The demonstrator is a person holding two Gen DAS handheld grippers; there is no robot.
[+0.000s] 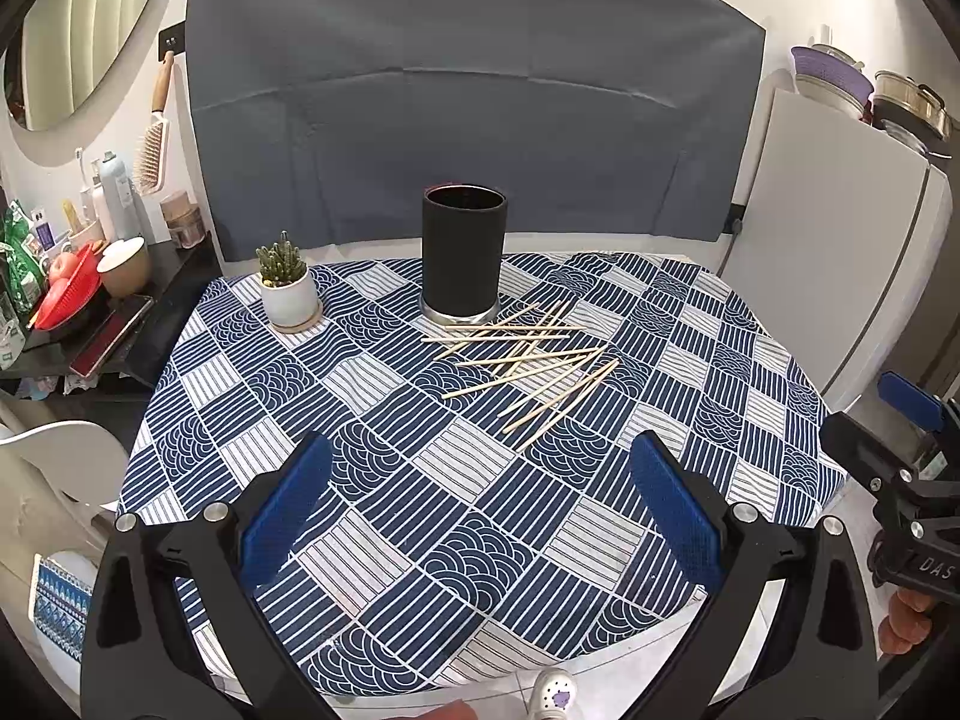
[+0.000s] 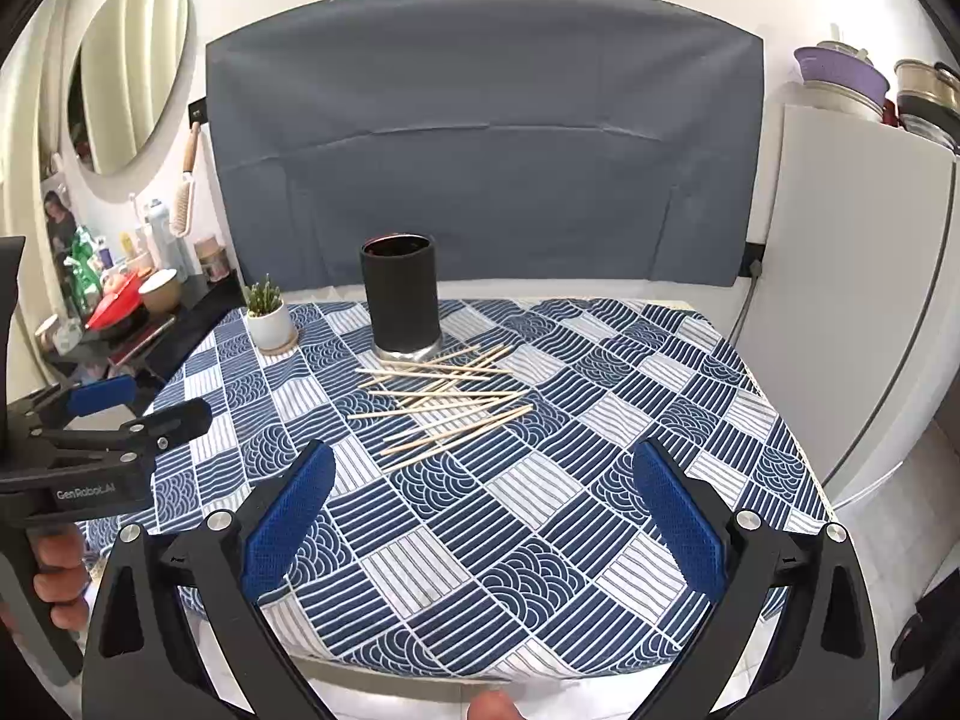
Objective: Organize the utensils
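- The worktop [image 1: 690,324] wears a blue-and-white patchwork cloth, and a loose heap of thin wooden sticks [image 1: 528,360] lies criss-crossed near its middle.
- Just behind the heap, at the far side, a tall black holder [image 1: 463,255] stands upright on a silvery base; the nearest stick tips reach almost to that base.
- Left of the holder, apart from it, a small cactus in a white pot [image 1: 288,291] sits on a saucer.
- The left gripper [image 1: 480,510] hangs over the near edge of the cloth, its blue fingers [image 1: 285,510] spread wide with nothing between them.
- The right gripper [image 2: 480,510] hangs likewise over the near edge, fingers [image 2: 675,510] wide apart and bare, well short of the sticks.
- A grey cloth [image 2: 480,150] covers the wall behind, and a white fridge [image 2: 852,300] stands at the right.
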